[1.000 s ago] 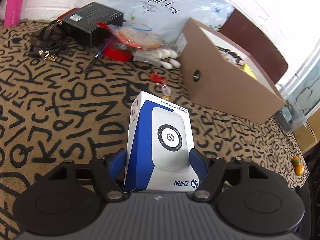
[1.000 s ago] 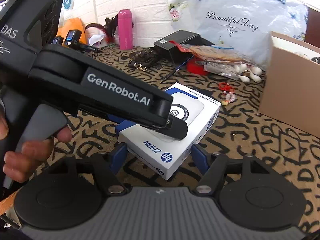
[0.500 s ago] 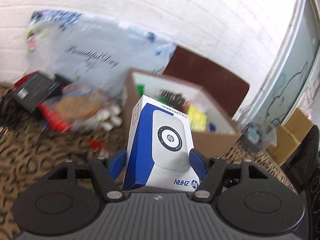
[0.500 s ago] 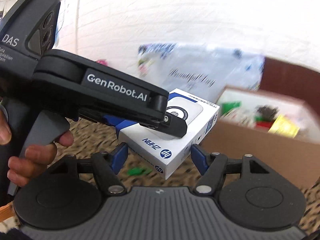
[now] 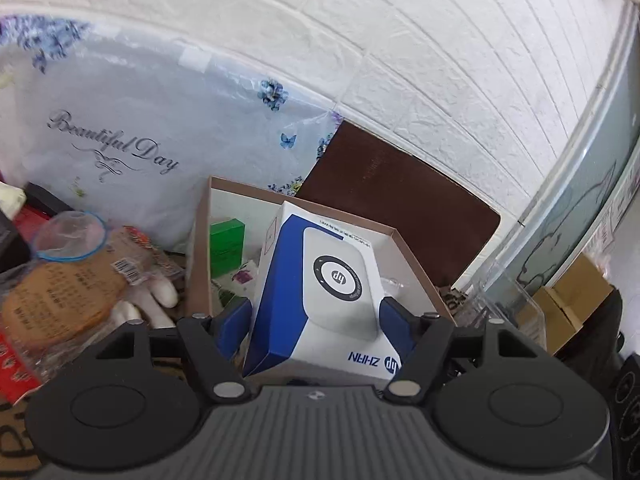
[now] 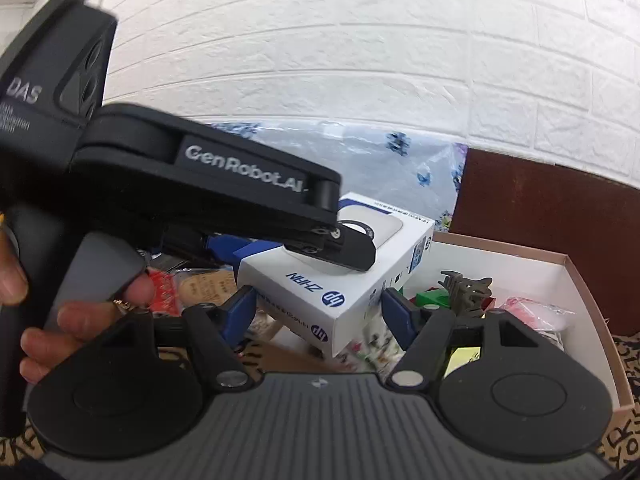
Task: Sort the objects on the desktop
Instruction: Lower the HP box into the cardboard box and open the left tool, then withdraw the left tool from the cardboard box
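You are gripping one white-and-blue HP box (image 5: 320, 296) between your left gripper's (image 5: 316, 316) two pads over the one cardboard box (image 5: 198, 264), while your right gripper (image 6: 318, 312) is hanging spread, touching nothing.

A white wall (image 5: 420, 60) of raised brick-pattern panels fills the upper part of both views, brightly and evenly lit. Against it, at centre right of the left wrist view, leans a dark brown board (image 5: 400, 216), which also shows at the right edge of the right wrist view. A pale plastic sheet (image 5: 120, 128) printed with blue flowers and "Beautiful Day" hangs at the left. At far right runs a grey-green glass panel (image 5: 592, 184). A letter-patterned cloth (image 6: 624, 432) covers the table at lower right.
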The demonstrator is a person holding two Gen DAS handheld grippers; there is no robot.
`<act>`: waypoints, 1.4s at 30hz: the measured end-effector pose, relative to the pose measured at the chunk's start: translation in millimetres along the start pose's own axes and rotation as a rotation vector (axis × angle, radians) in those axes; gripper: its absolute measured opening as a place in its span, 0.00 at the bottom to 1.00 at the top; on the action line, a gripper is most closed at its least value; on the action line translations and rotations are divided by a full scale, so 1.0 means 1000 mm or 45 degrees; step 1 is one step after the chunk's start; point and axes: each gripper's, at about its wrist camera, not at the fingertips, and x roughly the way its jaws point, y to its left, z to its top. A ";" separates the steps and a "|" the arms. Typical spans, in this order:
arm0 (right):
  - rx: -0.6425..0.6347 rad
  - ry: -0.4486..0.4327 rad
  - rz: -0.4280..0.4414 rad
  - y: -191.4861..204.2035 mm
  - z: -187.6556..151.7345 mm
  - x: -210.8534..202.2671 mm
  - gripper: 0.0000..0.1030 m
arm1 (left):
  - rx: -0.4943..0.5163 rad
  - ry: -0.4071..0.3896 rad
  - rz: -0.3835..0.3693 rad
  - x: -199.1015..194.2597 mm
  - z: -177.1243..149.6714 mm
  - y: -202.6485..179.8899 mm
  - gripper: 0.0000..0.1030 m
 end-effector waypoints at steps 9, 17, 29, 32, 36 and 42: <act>-0.026 0.185 0.027 -0.039 0.010 0.064 0.60 | -0.033 0.104 0.064 0.061 0.015 0.023 0.70; -0.059 0.331 -0.039 -0.043 0.016 0.099 0.57 | 0.004 0.113 0.103 0.080 0.027 0.025 0.69; 0.098 0.315 -0.117 -0.065 0.010 0.112 0.75 | 0.048 0.106 0.031 0.075 0.019 0.017 0.94; 0.122 0.262 -0.116 -0.063 0.009 0.100 0.80 | 0.059 0.098 0.026 0.067 0.014 0.013 0.95; 0.130 0.214 -0.140 -0.054 0.010 0.085 0.84 | 0.033 0.075 0.022 0.047 0.005 0.012 0.95; 0.098 0.145 -0.125 -0.025 0.007 0.051 0.88 | -0.001 -0.106 0.110 -0.017 -0.020 0.018 0.96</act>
